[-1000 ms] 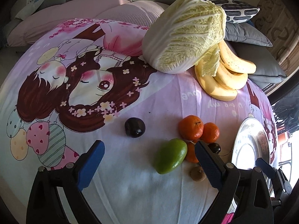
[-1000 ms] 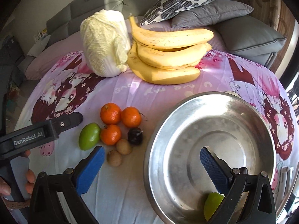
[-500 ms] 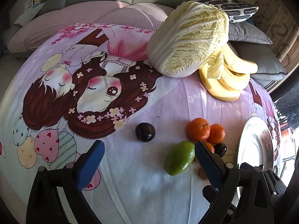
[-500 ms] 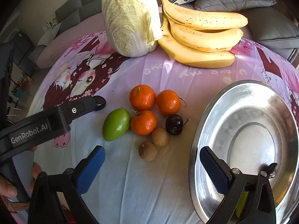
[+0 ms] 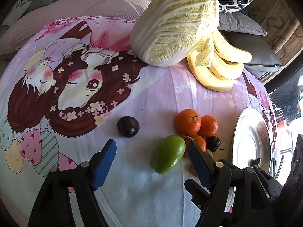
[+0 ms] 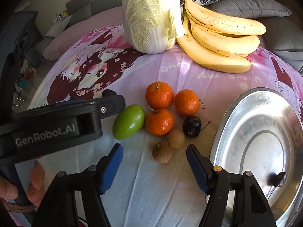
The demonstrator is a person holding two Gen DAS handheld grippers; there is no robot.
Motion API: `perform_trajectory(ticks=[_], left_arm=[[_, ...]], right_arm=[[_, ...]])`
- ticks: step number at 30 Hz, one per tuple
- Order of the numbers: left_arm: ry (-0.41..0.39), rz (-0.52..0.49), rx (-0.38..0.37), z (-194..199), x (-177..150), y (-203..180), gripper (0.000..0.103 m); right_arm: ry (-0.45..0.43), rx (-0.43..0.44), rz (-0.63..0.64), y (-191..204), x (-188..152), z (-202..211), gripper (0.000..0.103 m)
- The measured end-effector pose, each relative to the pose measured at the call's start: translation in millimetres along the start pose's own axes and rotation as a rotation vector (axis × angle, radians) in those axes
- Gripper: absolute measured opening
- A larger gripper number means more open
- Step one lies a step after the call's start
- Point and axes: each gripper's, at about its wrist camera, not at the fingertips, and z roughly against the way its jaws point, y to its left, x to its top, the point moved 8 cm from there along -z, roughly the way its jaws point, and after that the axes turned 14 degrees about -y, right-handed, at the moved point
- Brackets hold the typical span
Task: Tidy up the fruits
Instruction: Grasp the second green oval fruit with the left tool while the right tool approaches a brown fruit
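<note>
On a pink cartoon-print cloth lie a green fruit (image 5: 168, 156), three mandarins (image 6: 159, 94), a dark cherry (image 6: 191, 126), two brown longans (image 6: 162, 152) and a dark plum (image 5: 128, 126). My left gripper (image 5: 151, 144) hovers low with its jaws closing. The green fruit sits between them by the right finger, and the pads are clear of it. My right gripper (image 6: 154, 148) is also closing, with the nearer longan between its fingertips, untouched. The steel plate (image 6: 227, 117) lies to the right and holds a small dark fruit (image 6: 279, 176).
A napa cabbage (image 6: 151, 15) and a bunch of bananas (image 6: 217, 37) lie at the far side of the cloth, with grey cushions behind. The left tool's black housing (image 6: 56, 124) and a hand (image 6: 36, 181) fill the right wrist view's left side.
Both pairs of jaws have narrowed. My right gripper has moved left, from over the plate to over the longans. The left gripper has barely shifted.
</note>
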Motion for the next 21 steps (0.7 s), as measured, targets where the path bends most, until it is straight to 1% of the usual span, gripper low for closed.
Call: perform_trajectory(ticks=[3,4,6,7,8,11,12,13,14,21], left_arm=[[0.020,-0.007,-0.010,-4,-3,-4,0.077],[0.028,-0.009,-0.011,-6,-5,-5,0.077],[0.043,-0.012,-0.021,-8,-8,-8,0.076],[0.051,-0.016,-0.025,-9,-9,-9,0.070],[0.060,-0.020,-0.028,-11,-11,-11,0.062],[0.085,-0.031,-0.028,-16,-17,-13,0.054],[0.088,-0.032,-0.033,-17,-17,-14,0.053],[0.088,-0.032,-0.039,-18,-17,-16,0.051],[0.089,-0.036,-0.041,-19,-18,-17,0.051],[0.120,-0.056,-0.038,-30,-23,-23,0.051]], right_arm=[[0.021,-0.004,-0.007,-2,-5,-6,0.057],[0.028,-0.006,-0.007,-3,-6,-8,0.052],[0.036,-0.010,-0.009,-4,-9,-12,0.050],[0.040,-0.012,-0.010,-5,-10,-13,0.050],[0.044,-0.015,-0.009,-5,-11,-14,0.047],[0.048,-0.019,-0.008,-5,-12,-15,0.046],[0.048,-0.018,-0.008,-5,-12,-15,0.046],[0.047,-0.018,-0.008,-5,-12,-14,0.043],[0.047,-0.018,-0.008,-6,-13,-14,0.040],[0.049,-0.016,-0.014,-8,-13,-12,0.037]])
